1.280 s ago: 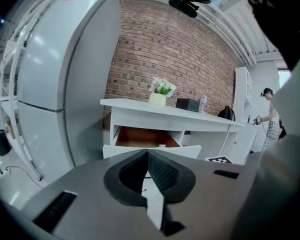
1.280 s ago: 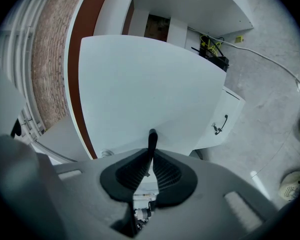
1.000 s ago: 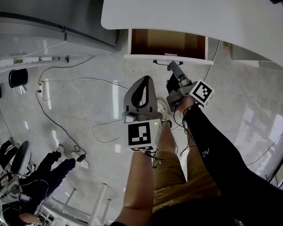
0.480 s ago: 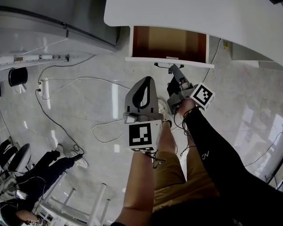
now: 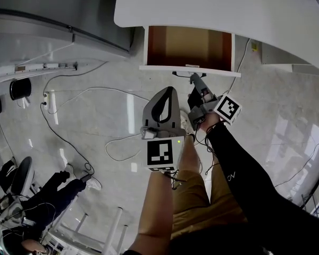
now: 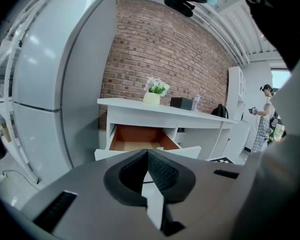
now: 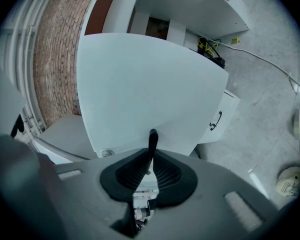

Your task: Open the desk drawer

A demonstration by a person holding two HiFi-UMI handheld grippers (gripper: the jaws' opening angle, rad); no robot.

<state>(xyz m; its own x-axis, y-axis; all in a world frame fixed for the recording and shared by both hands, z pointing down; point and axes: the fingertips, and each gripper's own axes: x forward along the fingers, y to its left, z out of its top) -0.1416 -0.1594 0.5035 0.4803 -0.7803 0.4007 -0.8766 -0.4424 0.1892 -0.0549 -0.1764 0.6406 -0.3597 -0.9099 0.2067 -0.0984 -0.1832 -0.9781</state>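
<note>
One handle, one pull line: the right gripper [image 7: 151,160] is clamped tight on the black handle [image 7: 152,138].
The part-open desk drawer [image 5: 165,67] lies straight ahead of it under the desktop, sliding back toward the person; the left gripper [image 5: 167,90], closed on nothing, sits farther off.

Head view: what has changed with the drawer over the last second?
The drawer has slid a little further out from under the desk, drawn by the right gripper, still shut on its handle. The left gripper stays shut, empty, short of the drawer.
</note>
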